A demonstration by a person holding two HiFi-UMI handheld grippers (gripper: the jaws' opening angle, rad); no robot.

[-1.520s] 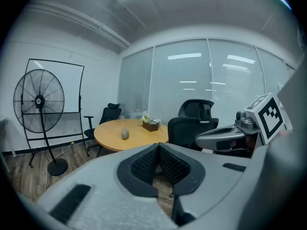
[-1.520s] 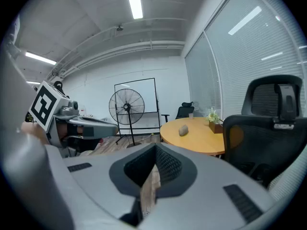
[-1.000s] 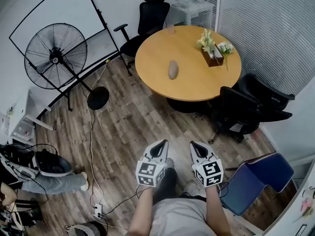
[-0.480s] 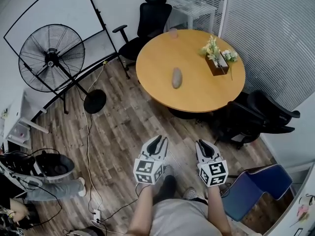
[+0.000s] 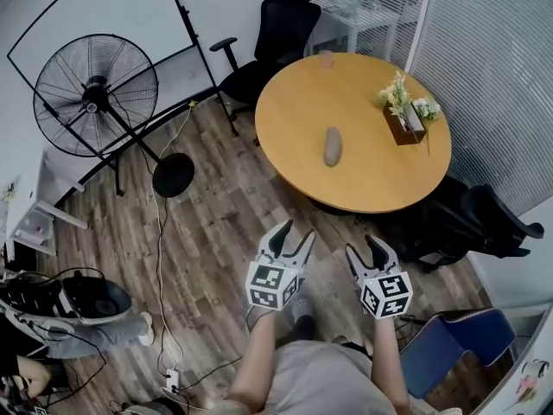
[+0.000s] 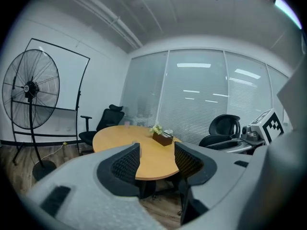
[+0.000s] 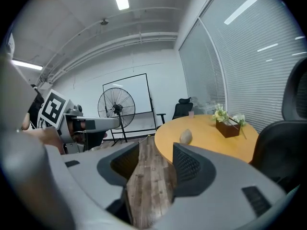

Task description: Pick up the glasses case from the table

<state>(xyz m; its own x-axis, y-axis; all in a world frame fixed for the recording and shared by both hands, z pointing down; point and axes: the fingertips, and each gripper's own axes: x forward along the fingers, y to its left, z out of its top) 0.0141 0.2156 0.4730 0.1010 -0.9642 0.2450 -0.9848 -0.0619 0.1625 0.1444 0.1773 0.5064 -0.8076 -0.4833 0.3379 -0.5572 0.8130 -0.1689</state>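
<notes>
jaws of the left gripper (image 5: 294, 233) and right gripper (image 5: 363, 249), pressed together a second ago, have just been opening; both now spread, nothing between them. round wooden table (image 5: 285, 115) sits nearer in head view than before. glasses case (image 5: 332, 146) lies flat near the table's middle, untouched. flower box (image 5: 406, 121) toward the table's right edge. both grippers well short of the table's near edge, over wood floor (image 5: 216, 223). pedestal fan (image 5: 95, 93) left of the table.
</notes>
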